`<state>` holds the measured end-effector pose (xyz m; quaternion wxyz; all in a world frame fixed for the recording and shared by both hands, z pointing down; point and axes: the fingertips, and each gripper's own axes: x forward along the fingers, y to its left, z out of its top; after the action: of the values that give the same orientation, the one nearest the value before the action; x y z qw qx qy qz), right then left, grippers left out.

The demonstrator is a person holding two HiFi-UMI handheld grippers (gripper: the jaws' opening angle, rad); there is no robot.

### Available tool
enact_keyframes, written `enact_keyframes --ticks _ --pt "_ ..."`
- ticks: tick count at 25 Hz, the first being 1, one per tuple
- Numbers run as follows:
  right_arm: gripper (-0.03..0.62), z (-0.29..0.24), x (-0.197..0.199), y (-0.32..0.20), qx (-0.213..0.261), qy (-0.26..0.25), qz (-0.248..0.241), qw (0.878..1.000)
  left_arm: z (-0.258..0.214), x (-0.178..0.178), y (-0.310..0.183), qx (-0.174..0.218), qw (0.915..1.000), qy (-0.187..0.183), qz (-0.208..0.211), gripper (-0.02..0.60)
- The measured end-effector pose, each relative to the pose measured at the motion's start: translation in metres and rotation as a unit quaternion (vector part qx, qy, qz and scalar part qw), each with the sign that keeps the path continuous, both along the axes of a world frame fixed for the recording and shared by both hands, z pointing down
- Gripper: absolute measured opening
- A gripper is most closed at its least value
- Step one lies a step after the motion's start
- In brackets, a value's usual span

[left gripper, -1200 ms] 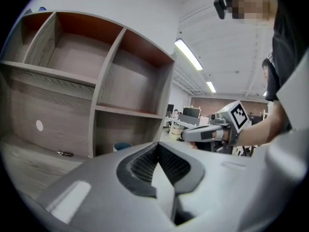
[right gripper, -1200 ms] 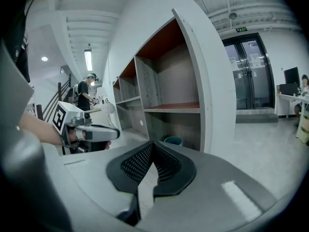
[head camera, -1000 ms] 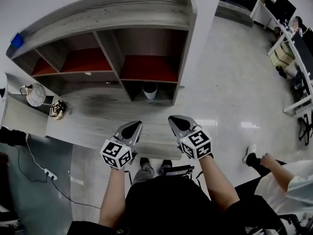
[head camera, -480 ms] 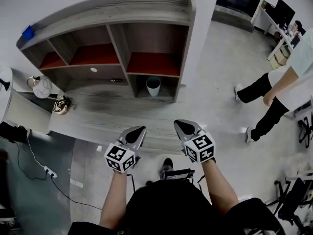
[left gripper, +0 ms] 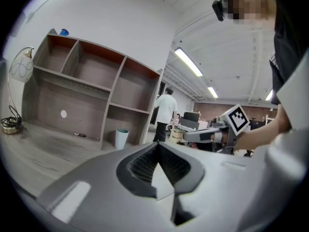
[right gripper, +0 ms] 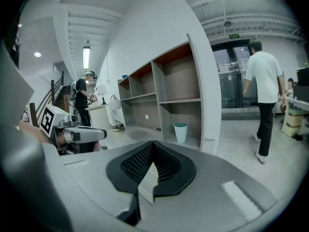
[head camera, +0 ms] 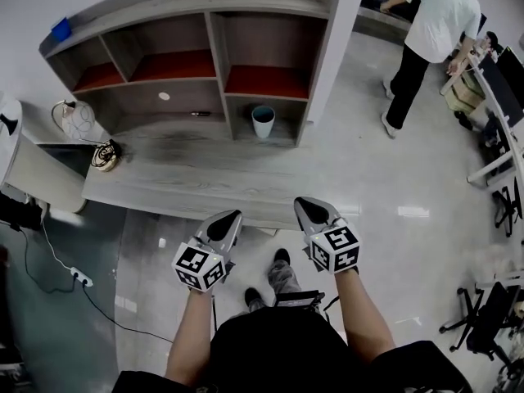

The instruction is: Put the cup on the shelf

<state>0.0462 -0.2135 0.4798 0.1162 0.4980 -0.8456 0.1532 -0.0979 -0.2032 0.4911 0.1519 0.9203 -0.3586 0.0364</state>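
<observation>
Left claw (head camera: 231, 217), right claw (head camera: 305, 204) closed

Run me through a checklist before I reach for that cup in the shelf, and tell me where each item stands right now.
1. Cup located: ok. The cup stands upright in the lower right compartment of the shelf.
2. Left gripper empty: ok.
3. Right gripper empty: ok.
4. Grippers opened for a grasp: not ok, both are shut.
5. Close enough to the cup: not ok, the wooden platform lies between.
6. Compartment above the cup free: ok, its red floor looks bare.
</observation>
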Motion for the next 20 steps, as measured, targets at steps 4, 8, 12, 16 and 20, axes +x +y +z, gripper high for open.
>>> enact_keyframes --ticks 4,8,12,16,20 --pt "0.012 -0.001 -0.003 0.025 0.006 0.001 0.012 1.0 0.003 -0.01 0.02 0.002 1.0 -0.002 -0.007 0.0" --pt "0.012 -0.004 -0.004 0.04 0.012 0.002 0.026 1.0 0.004 -0.016 0.028 0.008 0.9997 -0.018 -0.014 0.0" --pt "0.012 -0.006 -0.005 0.05 0.017 0.0 0.039 0.999 0.004 -0.015 0.036 0.012 0.9996 -0.024 -0.003 -0.005" --pt "0.012 -0.008 -0.007 0.056 0.021 0.004 0.042 0.999 0.003 -0.011 0.041 0.014 0.9995 -0.027 0.006 -0.011" --pt "0.012 -0.008 -0.007 0.062 0.022 0.006 0.044 0.999 0.001 -0.01 0.045 0.014 0.9996 -0.022 0.012 -0.011"
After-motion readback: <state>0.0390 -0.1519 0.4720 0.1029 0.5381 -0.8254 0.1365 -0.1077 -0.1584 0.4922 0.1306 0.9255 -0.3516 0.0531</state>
